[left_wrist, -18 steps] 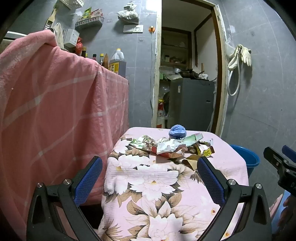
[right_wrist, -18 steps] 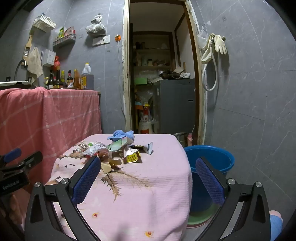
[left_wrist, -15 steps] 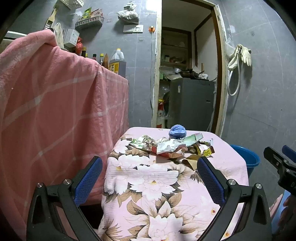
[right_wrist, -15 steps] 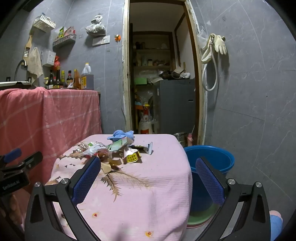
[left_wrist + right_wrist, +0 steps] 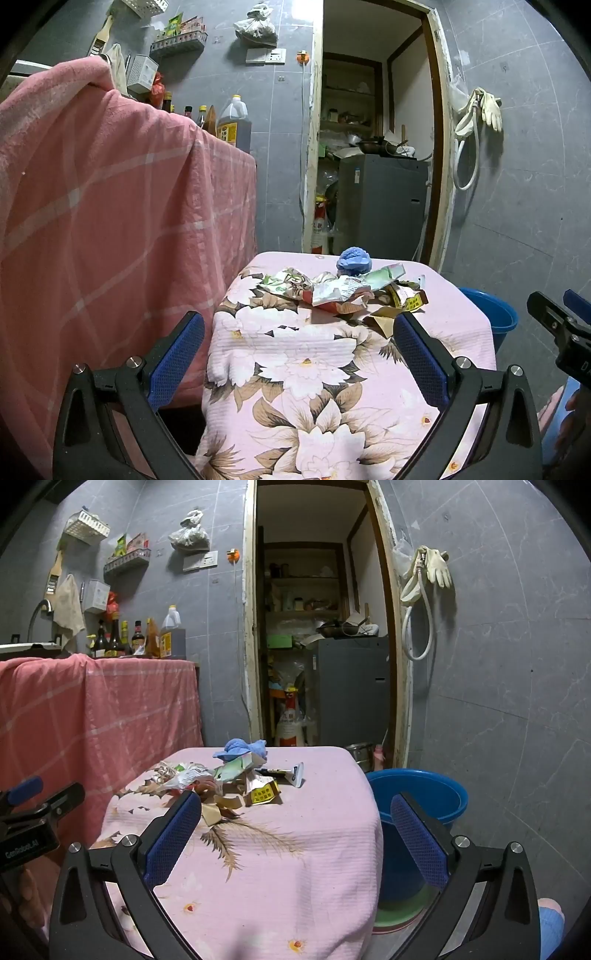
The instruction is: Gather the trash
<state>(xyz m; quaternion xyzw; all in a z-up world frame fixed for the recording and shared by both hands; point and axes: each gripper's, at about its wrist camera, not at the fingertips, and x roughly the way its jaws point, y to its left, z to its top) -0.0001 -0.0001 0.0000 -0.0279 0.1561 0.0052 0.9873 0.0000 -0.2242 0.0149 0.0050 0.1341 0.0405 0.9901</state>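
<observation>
A heap of trash [image 5: 343, 290] [image 5: 225, 782], crumpled wrappers, torn packets and brown paper scraps, lies at the far side of a small table under a pink flowered cloth [image 5: 295, 369] [image 5: 280, 856]. A blue cloth [image 5: 354, 260] [image 5: 242, 748] sits behind the heap, a white razor-like item [image 5: 297, 774] to its right. My left gripper [image 5: 295, 354] is open, well short of the heap, nothing between its blue pads. My right gripper [image 5: 295, 834] is open too, empty, over the table's near right part. A blue bucket [image 5: 424, 812] [image 5: 491, 314] stands on the floor right of the table.
A pink checked cloth [image 5: 110, 229] drapes a counter to the left, with bottles [image 5: 122, 638] on top. An open doorway [image 5: 321, 627] behind the table leads to a grey cabinet [image 5: 351, 686]. Rubber gloves and a hose [image 5: 424, 590] hang on the right wall.
</observation>
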